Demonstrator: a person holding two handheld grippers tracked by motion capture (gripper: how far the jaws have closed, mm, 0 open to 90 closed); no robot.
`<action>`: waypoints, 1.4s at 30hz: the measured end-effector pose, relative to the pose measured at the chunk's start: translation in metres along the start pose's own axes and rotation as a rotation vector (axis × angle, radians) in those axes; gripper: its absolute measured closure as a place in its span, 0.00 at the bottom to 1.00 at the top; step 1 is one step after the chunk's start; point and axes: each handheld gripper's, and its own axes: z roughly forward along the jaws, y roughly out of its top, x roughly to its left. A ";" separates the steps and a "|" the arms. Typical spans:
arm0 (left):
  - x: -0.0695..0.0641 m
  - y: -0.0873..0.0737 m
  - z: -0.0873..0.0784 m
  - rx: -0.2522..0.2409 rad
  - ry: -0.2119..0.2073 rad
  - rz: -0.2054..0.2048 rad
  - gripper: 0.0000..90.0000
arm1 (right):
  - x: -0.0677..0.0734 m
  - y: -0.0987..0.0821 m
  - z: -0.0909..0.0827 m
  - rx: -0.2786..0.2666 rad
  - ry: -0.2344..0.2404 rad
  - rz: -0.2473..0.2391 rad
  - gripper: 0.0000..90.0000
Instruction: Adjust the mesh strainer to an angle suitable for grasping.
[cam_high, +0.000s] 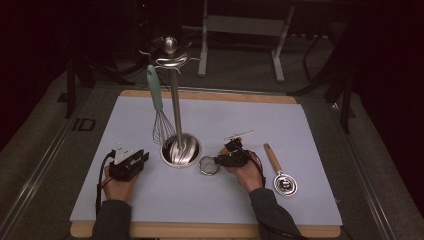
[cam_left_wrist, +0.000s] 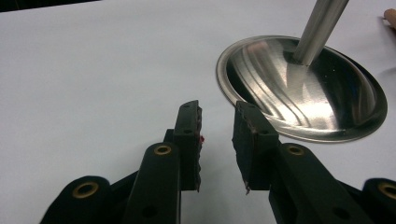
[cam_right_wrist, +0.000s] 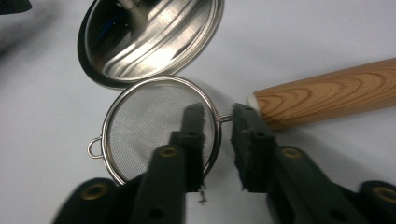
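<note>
A small steel mesh strainer with a wooden handle lies on the pale mat beside the stand's round steel base. My right gripper is over it: one jaw sits above the mesh, the other outside the rim by the handle's neck. The thin rim wire runs between the jaws and the pads are apart from it. From above, the strainer is just left of my right gripper. My left gripper rests open on the mat, nothing between its jaws, pointing at the base.
The utensil stand rises mid-table to a hooked top; a teal-handled whisk hangs from it. A wooden-handled utensil with a round metal head lies to the right. The mat covers a wooden board.
</note>
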 end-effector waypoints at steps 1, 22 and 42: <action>0.000 0.000 0.000 0.000 0.000 0.000 0.80 | 0.000 0.000 0.000 0.006 0.005 -0.001 0.79; 0.000 0.000 0.000 0.001 0.002 0.000 0.79 | -0.002 -0.005 -0.005 0.081 0.013 -0.028 0.95; 0.000 0.000 0.000 0.002 0.006 0.001 0.79 | -0.024 -0.019 -0.048 0.232 -0.002 -0.191 0.95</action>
